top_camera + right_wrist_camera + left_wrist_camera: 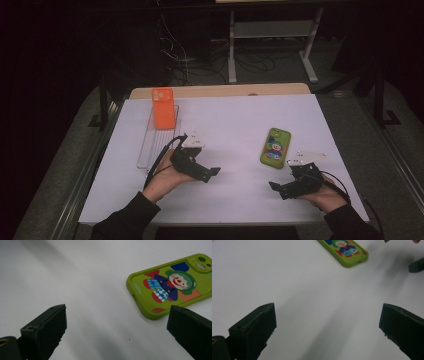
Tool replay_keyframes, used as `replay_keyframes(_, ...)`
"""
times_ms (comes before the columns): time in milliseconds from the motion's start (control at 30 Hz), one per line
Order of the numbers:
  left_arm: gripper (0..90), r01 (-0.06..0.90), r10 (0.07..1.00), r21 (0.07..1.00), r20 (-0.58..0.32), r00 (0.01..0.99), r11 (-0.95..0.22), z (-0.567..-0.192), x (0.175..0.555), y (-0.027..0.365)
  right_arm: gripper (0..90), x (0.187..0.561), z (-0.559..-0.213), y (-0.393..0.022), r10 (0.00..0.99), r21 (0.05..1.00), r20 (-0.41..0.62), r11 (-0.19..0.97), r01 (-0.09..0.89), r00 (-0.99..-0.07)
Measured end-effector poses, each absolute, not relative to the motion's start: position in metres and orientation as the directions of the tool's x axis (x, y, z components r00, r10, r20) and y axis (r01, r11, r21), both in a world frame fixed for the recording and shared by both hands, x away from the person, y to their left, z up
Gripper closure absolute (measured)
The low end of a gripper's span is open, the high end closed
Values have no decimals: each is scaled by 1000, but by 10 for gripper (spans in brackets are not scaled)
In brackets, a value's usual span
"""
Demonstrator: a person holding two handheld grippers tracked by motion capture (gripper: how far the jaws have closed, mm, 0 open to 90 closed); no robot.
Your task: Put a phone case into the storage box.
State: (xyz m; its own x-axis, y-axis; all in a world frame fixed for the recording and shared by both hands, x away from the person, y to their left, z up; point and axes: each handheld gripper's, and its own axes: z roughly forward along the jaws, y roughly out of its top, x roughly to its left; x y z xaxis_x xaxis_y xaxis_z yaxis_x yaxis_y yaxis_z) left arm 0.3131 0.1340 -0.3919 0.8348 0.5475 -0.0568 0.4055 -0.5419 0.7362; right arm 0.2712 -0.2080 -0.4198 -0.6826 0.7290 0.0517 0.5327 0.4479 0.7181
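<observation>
No writing or brand readable anywhere. The green phone case [275,147] carries a printed cartoon clown: green hair, red nose, blue and checked clothes, red and orange patches around it. No lettering on it that I can make out.

Green phone case: lime green, soft rounded edges, camera cut-outs at one end, lying flat with its printed back up. It sits just ahead of my right claw [274,188], a little toward the outer side; in the right gripper view [172,285] it lies beyond my jaws, near the far one, not between them. My right claw is spread wide, holding nothing.

My left claw [214,172] is also spread wide and holds nothing; bare surface between the jaws. The green case lies well off ahead of it, toward my right claw [347,251].

An orange phone case [163,107] stands propped at the far end of a clear tray [150,147], just beyond my left claw on its outer side.

Surface [235,120]: plain white sheet over a wooden top. Room beyond is dark; table legs and loose cables on the floor behind.
</observation>
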Motion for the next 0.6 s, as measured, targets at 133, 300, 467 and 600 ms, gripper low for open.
replay_keyframes(133, 6, 390, 530, 717, -34, 847, -578, -407, 303, 130, 33, 275, -416, -204, 733, 708, 79, 436, 556, -675)
replay_keyframes(300, 6, 397, 515, 710, -57, 855, -581, -412, 303, 129, 127, 289, -411, -197, 730, 701, 108, 426, 572, -675)
replay_keyframes(467, 5, 401, 525, 711, -52, 849, -578, -413, 304, 130, 251, 305, -406, -188, 759, 681, 127, 402, 612, -639)
replay_keyframes(600, 5, 404, 529, 706, -49, 847, -582, -415, 305, 131, 438, 324, -405, -182, 774, 680, 144, 375, 630, -616)
